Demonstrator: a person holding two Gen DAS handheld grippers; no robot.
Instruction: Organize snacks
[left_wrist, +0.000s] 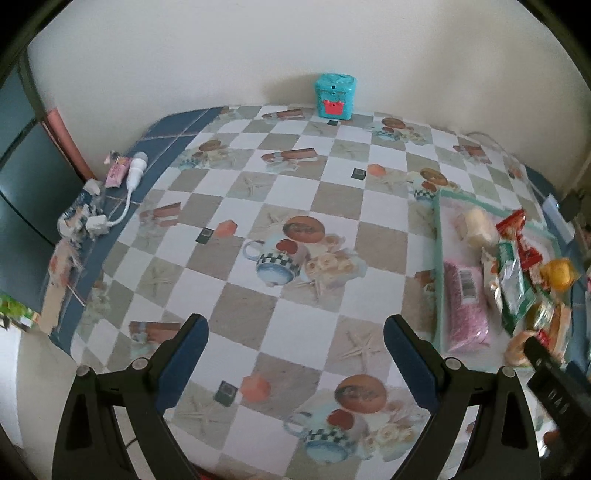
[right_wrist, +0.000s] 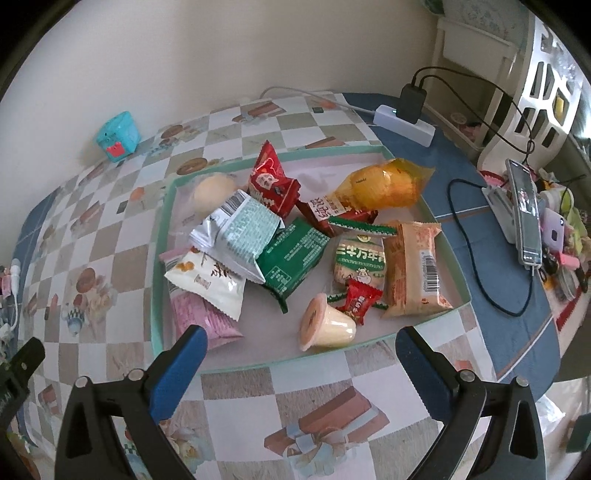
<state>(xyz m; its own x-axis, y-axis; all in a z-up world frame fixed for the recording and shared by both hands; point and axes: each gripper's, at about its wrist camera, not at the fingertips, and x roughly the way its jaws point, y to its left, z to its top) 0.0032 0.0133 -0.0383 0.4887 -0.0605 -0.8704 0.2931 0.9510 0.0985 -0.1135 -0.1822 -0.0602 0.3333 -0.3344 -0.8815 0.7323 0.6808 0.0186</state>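
Checkered tabletop (left_wrist: 295, 184) against a plain wall, blue cloth strip along both side edges.

Left tool (left_wrist: 295, 354): jaws wide apart, nothing between them, touching nothing. It hangs over bare tabletop, well left of the tray (left_wrist: 439, 258).

Right tool (right_wrist: 301, 362): jaws also wide apart, empty, no contact. It sits just short of the tray's (right_wrist: 162, 258) near rim, with the jelly cup (right_wrist: 327, 326) just beyond the gap.

Tray is a shallow teal-rimmed box on the right half of the tabletop. All snacks are inside it, piled loosely and overlapping.

Count in the right wrist view:
- 1 jelly cup, on its side, near rim
- 1 small red candy (right_wrist: 360, 299), just beside the cup
- 1 tan wrapped cake (right_wrist: 413, 273), right side
- 1 green-and-yellow biscuit pack (right_wrist: 360, 260)
- 1 dark green pack (right_wrist: 291, 258), centre
- 1 silver pack (right_wrist: 240, 232), overlapping the green one
- 1 white pouch (right_wrist: 210, 288), lying on the pink pack
- 1 pink pack (right_wrist: 207, 317), near left corner
- 1 round bun (right_wrist: 214, 192), far left corner
- 1 red bag (right_wrist: 271, 184), far side
- 1 orange bag (right_wrist: 384, 184), far right
- 1 red stick pack (right_wrist: 325, 210), partly under the orange bag

Off tray: 1 teal box (right_wrist: 118, 136) by the wall, 1 power strip (right_wrist: 404, 120), 1 phone (right_wrist: 524, 210) on a stand at the right.
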